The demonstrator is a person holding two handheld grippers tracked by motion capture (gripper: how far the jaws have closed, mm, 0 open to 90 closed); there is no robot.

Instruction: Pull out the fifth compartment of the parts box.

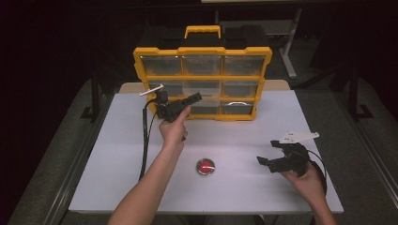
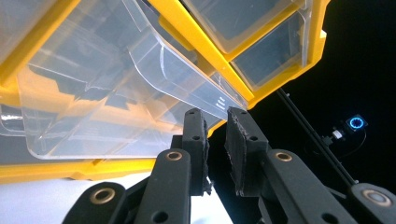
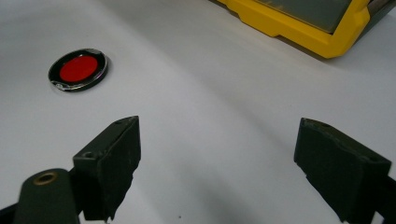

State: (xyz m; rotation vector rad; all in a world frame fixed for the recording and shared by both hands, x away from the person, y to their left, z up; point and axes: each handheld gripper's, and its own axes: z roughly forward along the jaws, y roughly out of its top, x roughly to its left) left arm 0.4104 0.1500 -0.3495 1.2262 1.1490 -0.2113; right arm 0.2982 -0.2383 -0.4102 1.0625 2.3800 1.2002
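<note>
the left gripper (image 1: 197,97) sits at the front of the yellow organizer case (image 1: 202,51), its jaws nearly together at the lip of a clear plastic drawer (image 2: 140,93) in the bottom row. in the left gripper view that drawer looks tilted partway out of its slot, the rubbery black pads (image 2: 240,149) close at its front edge — whether they actually nip the lip i cannot tell. so the opening seems begun, not finished.

the red disc (image 1: 205,166), flat and round with a shiny dark rim, lies on the matte white table (image 1: 117,154), well apart from the case and untouched. the right gripper (image 1: 268,159) hovers low beside it, jaws spread wide and empty — picking it up is likely what's left.
</note>
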